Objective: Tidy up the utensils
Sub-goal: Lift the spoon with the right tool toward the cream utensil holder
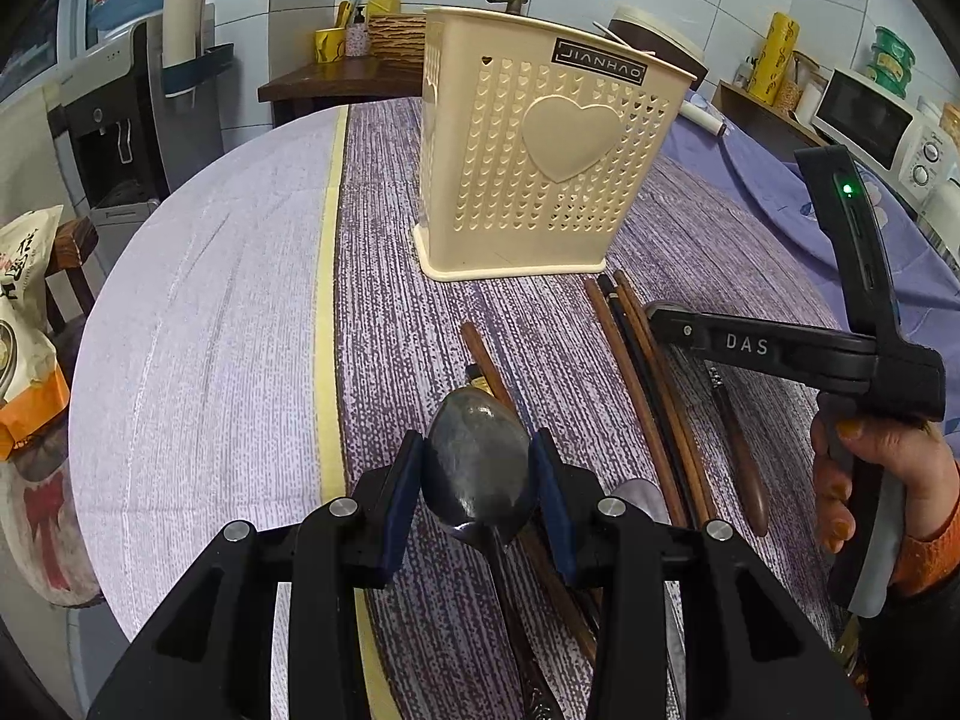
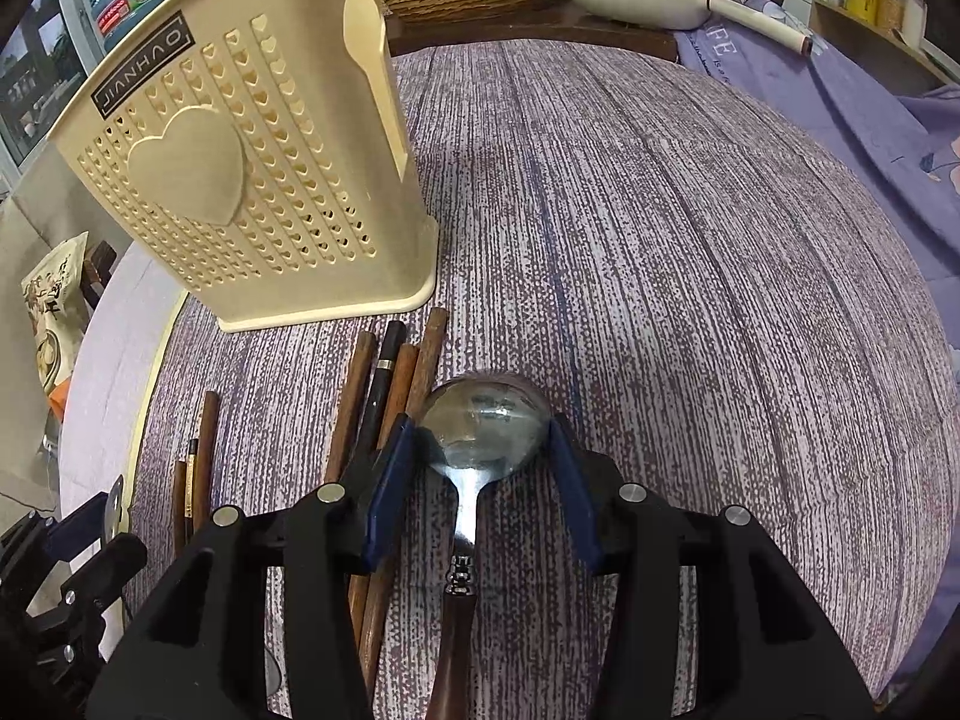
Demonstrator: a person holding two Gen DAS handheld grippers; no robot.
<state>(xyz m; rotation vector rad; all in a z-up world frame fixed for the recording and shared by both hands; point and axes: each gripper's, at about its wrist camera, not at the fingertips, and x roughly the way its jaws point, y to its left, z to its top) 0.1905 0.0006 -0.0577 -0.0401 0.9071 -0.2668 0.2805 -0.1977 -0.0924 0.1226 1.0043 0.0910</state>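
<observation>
Presently, the left hand-held gripper (image 1: 477, 480) clamped the bowl of a dull metal spoon (image 1: 477, 468) above the table (image 1: 210, 360). The right hand-held gripper (image 2: 483, 474) stood apart around a shiny wooden-handled spoon (image 2: 486, 432) lying beside brown chopsticks (image 2: 360, 384), near the cream perforated plastic holder (image 2: 252, 180).

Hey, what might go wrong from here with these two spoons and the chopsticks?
1. The left claw pinches its spoon by the smooth rounded bowl, so it may swivel or slip out.
2. The right claw straddles the wooden-handled spoon right beside the chopsticks; closing could catch one.
3. The cream holder stands close ahead and might get knocked.
</observation>
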